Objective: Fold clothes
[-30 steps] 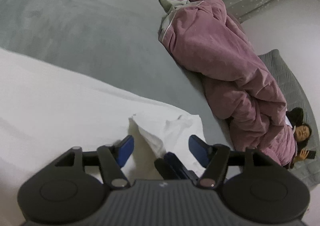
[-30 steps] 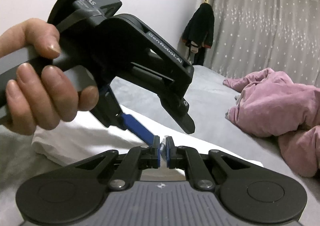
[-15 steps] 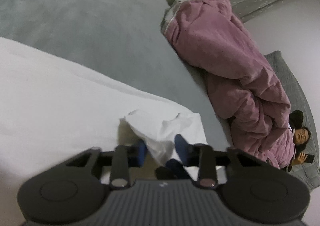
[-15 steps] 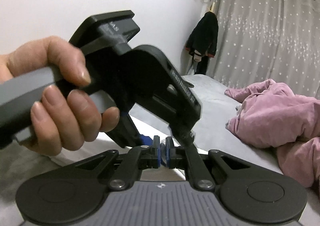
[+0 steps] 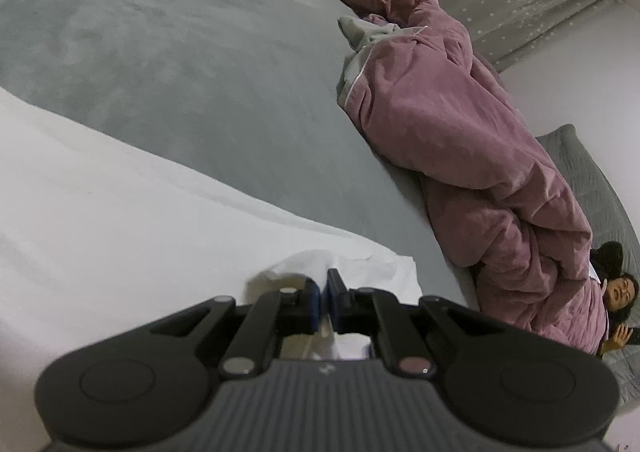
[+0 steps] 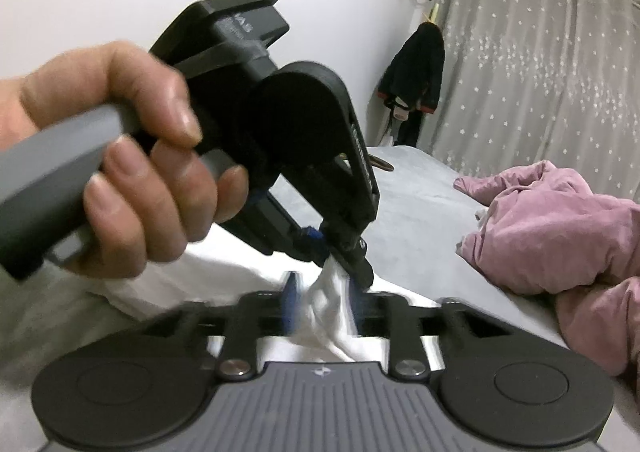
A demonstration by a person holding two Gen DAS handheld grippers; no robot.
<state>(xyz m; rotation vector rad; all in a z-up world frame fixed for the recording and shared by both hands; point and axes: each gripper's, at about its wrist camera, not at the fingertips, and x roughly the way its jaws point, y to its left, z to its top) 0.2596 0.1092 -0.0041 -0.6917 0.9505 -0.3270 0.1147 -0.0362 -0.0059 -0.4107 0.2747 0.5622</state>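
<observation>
My left hand [image 6: 120, 179] wraps the grey handle at the left of the right wrist view, thumb on top and fingers curled beneath. From it my left claw [image 6: 324, 248] slants down toward the bed, its jaws clenched on a peak of the white garment [image 6: 332, 304]. In its own view the left claw [image 5: 324, 300] shows the two dark blue pads pressed together with a thin fold of the white garment [image 5: 120, 219] pinched between them, right at the garment's near corner.

The garment spreads flat across the left and near part of the grey bed cover [image 5: 180, 71], its far edge running on a slant toward the pinched corner. Below the left claw's tip, my right claw [image 6: 322, 306] is opening; its blue pads are blurred and stand apart on either side of the raised white fabric, which hangs between them without being pressed.

Further right, a crumpled pink quilt [image 5: 460, 139] lies along the far side of the bed, well apart from the garment. A person [image 5: 616, 292] lies under its lower end, on a grey pillow [image 5: 592, 171] at the right edge. Star-dotted grey curtains [image 6: 540, 71] hang behind, with a dark coat [image 6: 420, 67] hung beside them against the white wall.
</observation>
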